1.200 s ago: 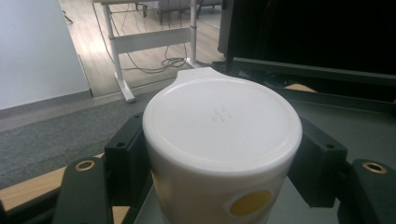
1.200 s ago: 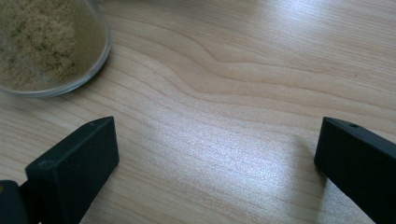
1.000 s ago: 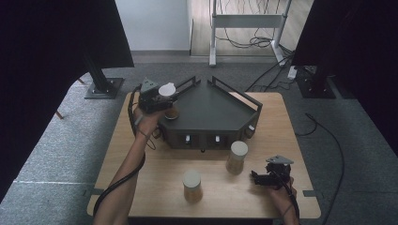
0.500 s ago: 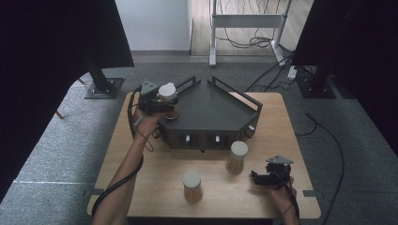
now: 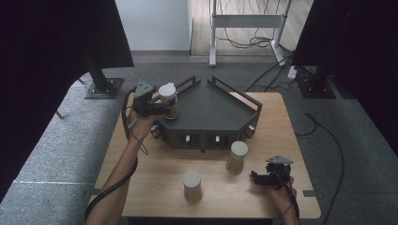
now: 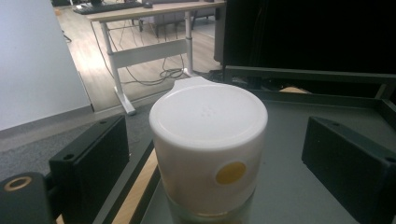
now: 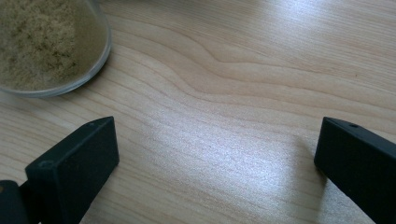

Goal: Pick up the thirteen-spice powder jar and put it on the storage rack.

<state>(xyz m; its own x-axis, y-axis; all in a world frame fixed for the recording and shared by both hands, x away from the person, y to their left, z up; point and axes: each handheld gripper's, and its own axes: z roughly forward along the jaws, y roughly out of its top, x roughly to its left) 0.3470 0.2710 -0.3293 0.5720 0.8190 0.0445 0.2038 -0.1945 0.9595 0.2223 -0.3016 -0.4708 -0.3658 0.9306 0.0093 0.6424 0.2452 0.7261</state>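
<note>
We have the white-lidded jar (image 5: 169,100) standing upright at the 9 o'clock corner of the dark angled tray (image 5: 211,110), which sits toward 12 o'clock on the wooden surface (image 5: 155,187); the left tongs (image 5: 162,108) have just been opening and now stand wide, one jaw either side of the jar with a clear gap to each in the left gripper view, so the jar (image 6: 208,149) rests on its own; to finish this step well, we judge we should draw the left tongs straight back along their own line, keeping level so neither jaw clips the glass or catches the tray rail beside it; a sideways drift could tip the jar off the corner. The right tongs (image 5: 263,178) lie at 4 o'clock on the surface, spread wide and holding nothing; two more lidded jars stand near 6 o'clock, one (image 5: 192,186) nearer us and one (image 5: 237,157) beside the tray front.
</note>
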